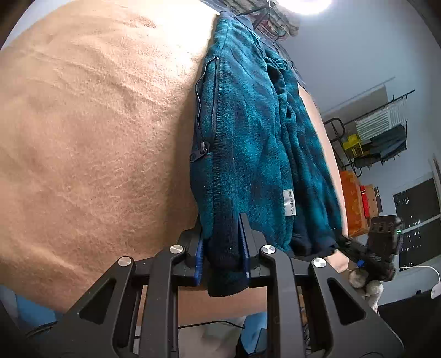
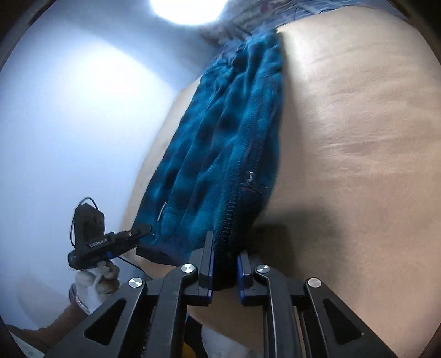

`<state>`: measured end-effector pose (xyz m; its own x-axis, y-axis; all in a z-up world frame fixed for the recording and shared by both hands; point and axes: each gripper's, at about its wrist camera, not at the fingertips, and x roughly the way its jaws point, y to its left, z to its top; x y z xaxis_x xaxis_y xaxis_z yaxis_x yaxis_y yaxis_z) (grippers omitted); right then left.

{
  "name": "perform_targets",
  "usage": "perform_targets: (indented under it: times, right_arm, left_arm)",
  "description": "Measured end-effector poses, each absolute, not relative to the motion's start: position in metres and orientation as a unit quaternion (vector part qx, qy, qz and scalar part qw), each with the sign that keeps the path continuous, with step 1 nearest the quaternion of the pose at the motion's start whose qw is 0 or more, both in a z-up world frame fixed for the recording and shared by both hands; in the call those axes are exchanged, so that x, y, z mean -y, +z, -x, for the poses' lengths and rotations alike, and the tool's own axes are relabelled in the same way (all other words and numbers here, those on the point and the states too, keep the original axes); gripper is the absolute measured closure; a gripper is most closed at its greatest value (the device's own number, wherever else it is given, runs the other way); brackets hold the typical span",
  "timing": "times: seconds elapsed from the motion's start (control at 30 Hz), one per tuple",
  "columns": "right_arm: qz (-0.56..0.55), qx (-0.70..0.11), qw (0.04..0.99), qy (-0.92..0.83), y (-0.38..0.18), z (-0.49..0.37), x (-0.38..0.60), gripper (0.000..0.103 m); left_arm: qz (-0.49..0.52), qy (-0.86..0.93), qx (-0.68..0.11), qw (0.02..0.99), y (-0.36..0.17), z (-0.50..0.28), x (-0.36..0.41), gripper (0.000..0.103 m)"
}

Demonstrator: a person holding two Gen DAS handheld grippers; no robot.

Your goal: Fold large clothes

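Observation:
A teal and navy fleece jacket (image 1: pixel 248 143) with a zipper and a white label lies in a long folded strip on a tan blanket-covered table (image 1: pixel 96 137). My left gripper (image 1: pixel 224 247) is shut on the jacket's dark hem at the near edge. My right gripper (image 2: pixel 224 264) is shut on the other corner of the same hem; the jacket (image 2: pixel 220 154) stretches away from it. Each gripper shows in the other's view: the right one (image 1: pixel 372 256) at the right, the left one (image 2: pixel 110 239) at the left.
The tan table (image 2: pixel 358 137) spreads wide beside the jacket. A wire rack (image 1: pixel 380 132) with folded items, an orange box (image 1: pixel 352 203) and a dark window stand off the table's right side. A bright ceiling lamp (image 2: pixel 187 8) glares above.

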<state>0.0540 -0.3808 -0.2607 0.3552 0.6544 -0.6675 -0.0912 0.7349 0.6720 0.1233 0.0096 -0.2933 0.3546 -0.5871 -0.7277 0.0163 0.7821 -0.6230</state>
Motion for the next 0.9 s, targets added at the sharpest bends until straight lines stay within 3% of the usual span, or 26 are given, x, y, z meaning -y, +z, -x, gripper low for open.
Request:
perform_targets:
  times: [0.07,0.1,0.17,0.2,0.27,0.33,0.47,0.57,0.67,0.9]
  right_arm:
    - [-0.262,-0.538,0.768,0.229,-0.28,-0.054,0.379,0.094]
    - [-0.274,-0.53,0.767,0.236,-0.282,-0.055,0.382,0.092]
    - [-0.285,-0.529,0.763,0.24,-0.279,-0.055,0.387,0.079]
    - [-0.28,-0.526,0.766,0.241,-0.275,-0.055,0.39,0.064]
    - [-0.266,-0.518,0.776,0.241,-0.269,-0.055,0.393,0.053]
    - [-0.264,-0.521,0.772,0.25,-0.27,-0.058,0.394,0.05]
    - [-0.27,-0.523,0.757,0.284,-0.279,-0.072,0.381,0.05]
    - [-0.271,-0.531,0.742,0.306,-0.281,-0.081,0.37,0.074]
    - [-0.267,-0.522,0.747,0.314,-0.273,-0.083,0.364,0.085]
    - [-0.324,-0.475,0.746,0.336,-0.243,-0.092,0.375,0.092]
  left_arm:
    - [0.28,-0.191,-0.539,0.771,-0.298,-0.125,-0.011,0.081]
    - [0.287,-0.188,-0.542,0.767,-0.3,-0.126,-0.012,0.075]
    - [0.297,-0.191,-0.545,0.76,-0.302,-0.126,-0.014,0.073]
    - [0.296,-0.191,-0.546,0.76,-0.302,-0.126,-0.014,0.073]
    - [0.291,-0.196,-0.549,0.758,-0.303,-0.127,-0.011,0.073]
    - [0.288,-0.2,-0.553,0.756,-0.305,-0.126,-0.007,0.072]
    - [0.281,-0.207,-0.555,0.755,-0.305,-0.125,-0.002,0.072]
    - [0.28,-0.207,-0.554,0.756,-0.3,-0.127,0.001,0.08]
    - [0.297,-0.213,-0.546,0.754,-0.29,-0.129,-0.001,0.087]
    - [0.331,-0.243,-0.512,0.755,-0.252,-0.145,0.003,0.088]
